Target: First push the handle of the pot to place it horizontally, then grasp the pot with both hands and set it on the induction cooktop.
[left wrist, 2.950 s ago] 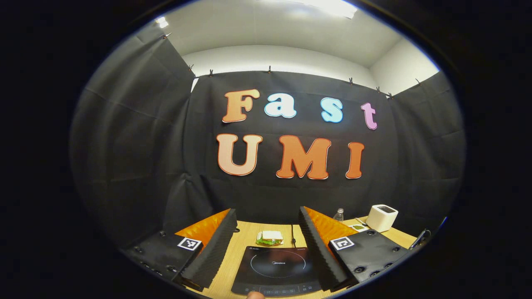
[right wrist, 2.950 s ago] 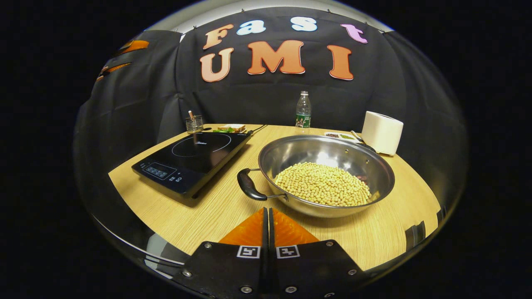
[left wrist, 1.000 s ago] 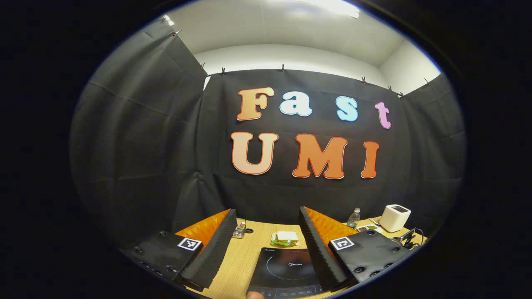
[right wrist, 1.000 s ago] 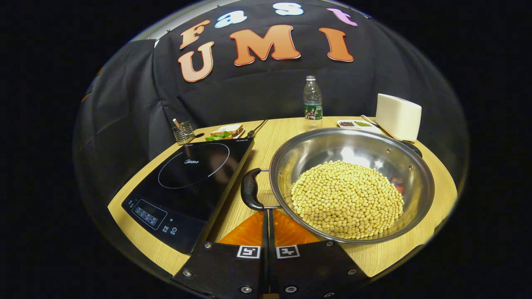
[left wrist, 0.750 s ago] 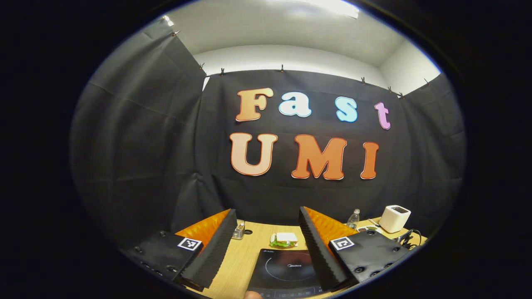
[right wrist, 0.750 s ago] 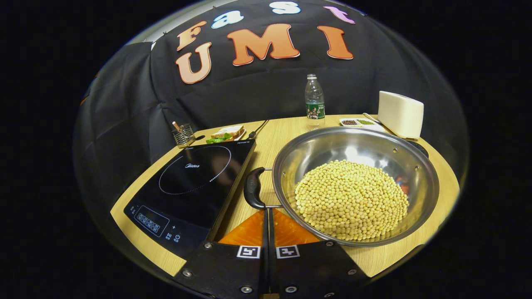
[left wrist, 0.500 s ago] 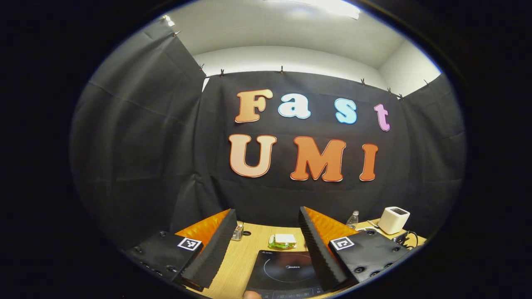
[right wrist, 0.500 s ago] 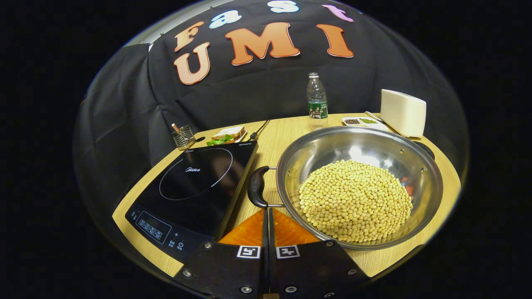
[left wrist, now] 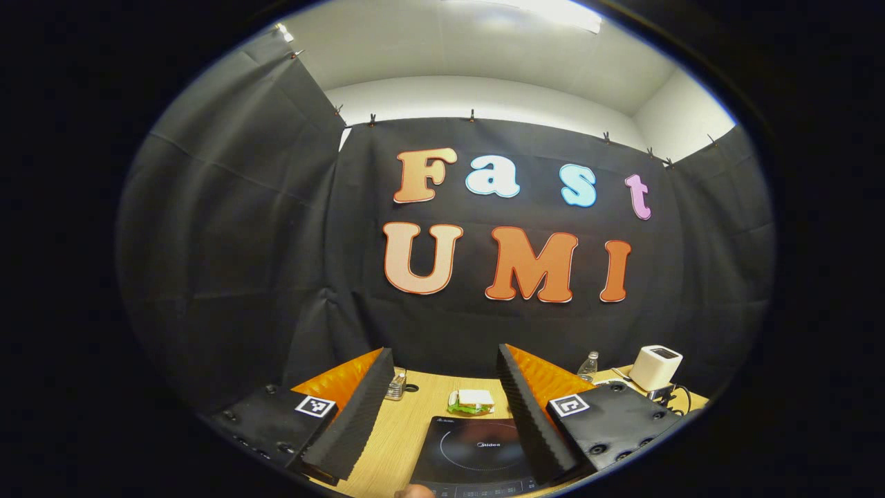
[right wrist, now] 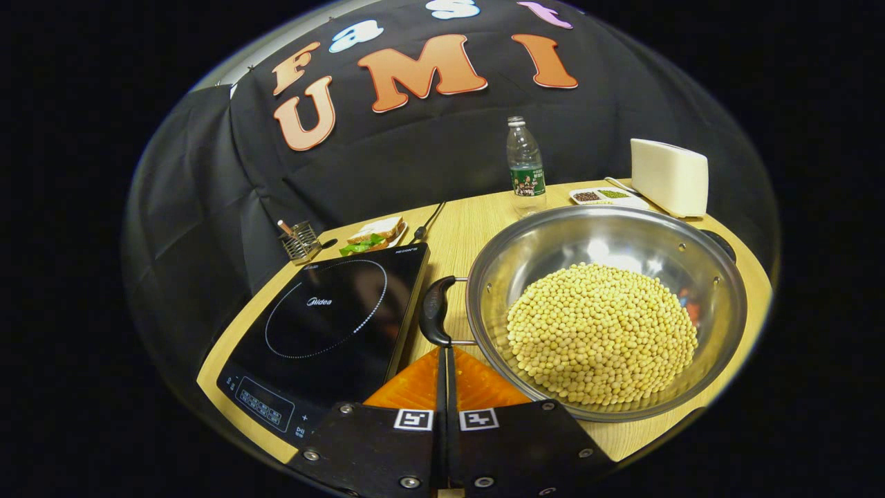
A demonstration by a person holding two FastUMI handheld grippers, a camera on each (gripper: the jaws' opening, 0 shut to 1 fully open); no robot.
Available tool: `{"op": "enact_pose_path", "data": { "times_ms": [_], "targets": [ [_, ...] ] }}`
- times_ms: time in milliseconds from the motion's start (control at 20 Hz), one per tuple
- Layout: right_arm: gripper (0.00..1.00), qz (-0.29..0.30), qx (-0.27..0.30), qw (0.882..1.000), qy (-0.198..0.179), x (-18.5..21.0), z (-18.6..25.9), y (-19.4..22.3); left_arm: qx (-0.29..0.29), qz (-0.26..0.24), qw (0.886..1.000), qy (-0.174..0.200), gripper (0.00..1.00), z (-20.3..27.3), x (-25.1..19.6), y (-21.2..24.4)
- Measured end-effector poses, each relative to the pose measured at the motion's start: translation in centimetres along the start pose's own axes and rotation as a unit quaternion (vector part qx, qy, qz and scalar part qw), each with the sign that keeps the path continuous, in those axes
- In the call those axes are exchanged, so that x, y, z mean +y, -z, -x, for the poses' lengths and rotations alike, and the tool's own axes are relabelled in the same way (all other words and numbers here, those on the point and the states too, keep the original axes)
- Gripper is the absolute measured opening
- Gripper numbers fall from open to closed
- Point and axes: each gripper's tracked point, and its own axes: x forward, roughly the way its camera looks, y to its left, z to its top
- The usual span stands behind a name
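Observation:
In the right gripper view a steel pot (right wrist: 719,290) heaped with pale soybeans (right wrist: 601,332) sits on the wooden table. Its near black loop handle (right wrist: 435,312) faces the black induction cooktop (right wrist: 325,315) on its left. A second black handle (right wrist: 722,243) peeks over the far rim. My right gripper (right wrist: 443,349) is shut, its tip touching the near handle's lower end. In the left gripper view my left gripper (left wrist: 442,373) hangs open above the cooktop (left wrist: 477,453), holding nothing.
At the back of the table (right wrist: 477,228) stand a water bottle (right wrist: 525,166), a white toaster (right wrist: 669,176), a small dish of spices (right wrist: 600,196), a sandwich on a plate (right wrist: 373,232) and a wire cup holder (right wrist: 299,242). A fingertip (left wrist: 413,492) shows at the bottom.
My right gripper has moved in from well short of the pot until its shut tip meets the near handle, and the pot has turned a little. The left gripper has only drifted slightly.

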Motion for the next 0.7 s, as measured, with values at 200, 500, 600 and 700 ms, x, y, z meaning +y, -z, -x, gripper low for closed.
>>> {"op": "enact_pose_path", "data": {
  "times_ms": [200,500,600,700],
  "targets": [
    [0.00,0.001,-0.004,1.000,0.004,0.2,-0.6,-0.5,0.002,0.000,1.000,-0.004,0.97,-0.1,0.5,0.2],
    [0.00,0.009,-0.011,1.000,0.009,0.4,-1.6,-1.2,-0.002,-0.004,1.000,-0.009,0.97,0.2,0.8,0.0],
    [0.00,0.015,-0.010,1.000,0.014,0.2,-1.4,-1.1,-0.003,-0.003,1.000,-0.009,0.97,0.5,0.6,-0.1],
    [0.00,0.027,-0.011,1.000,0.010,0.5,-0.5,-0.8,-0.004,0.003,1.000,-0.008,0.97,0.5,0.2,-0.2]
  ]
}}
